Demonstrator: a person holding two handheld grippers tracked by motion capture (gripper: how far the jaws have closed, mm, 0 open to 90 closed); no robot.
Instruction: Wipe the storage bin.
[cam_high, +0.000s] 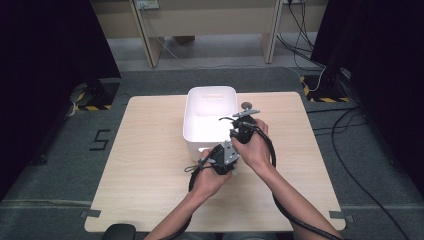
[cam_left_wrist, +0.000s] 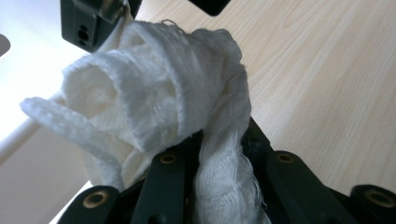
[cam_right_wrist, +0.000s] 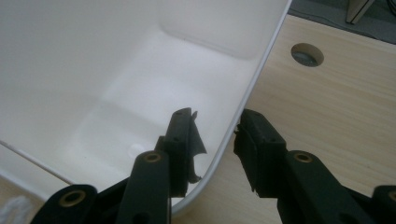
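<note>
High view: your left gripper (cam_high: 223, 159) sits at the near right corner of the white bin (cam_high: 210, 97), your right gripper (cam_high: 243, 129) just past it along the bin's right wall, hands nearly touching, all mid-table (cam_high: 145, 150). Left gripper view: jaws closed tight on a white cloth (cam_left_wrist: 154, 102) — the twisted tail runs down between them, the rest bunches up above the tips, clear of the table. The bin's pale wall is blurred at the left, and a black part of your other gripper sits at the top left, right against the cloth. Right gripper view: jaws part open and straddling the bin rim (cam_right_wrist: 243, 107) — one jaw inside the bin, one outside over the wood, a gap showing on both sides, so no grip on it. There's a round hole (cam_right_wrist: 307, 53) in the tabletop beyond the rim.
</note>
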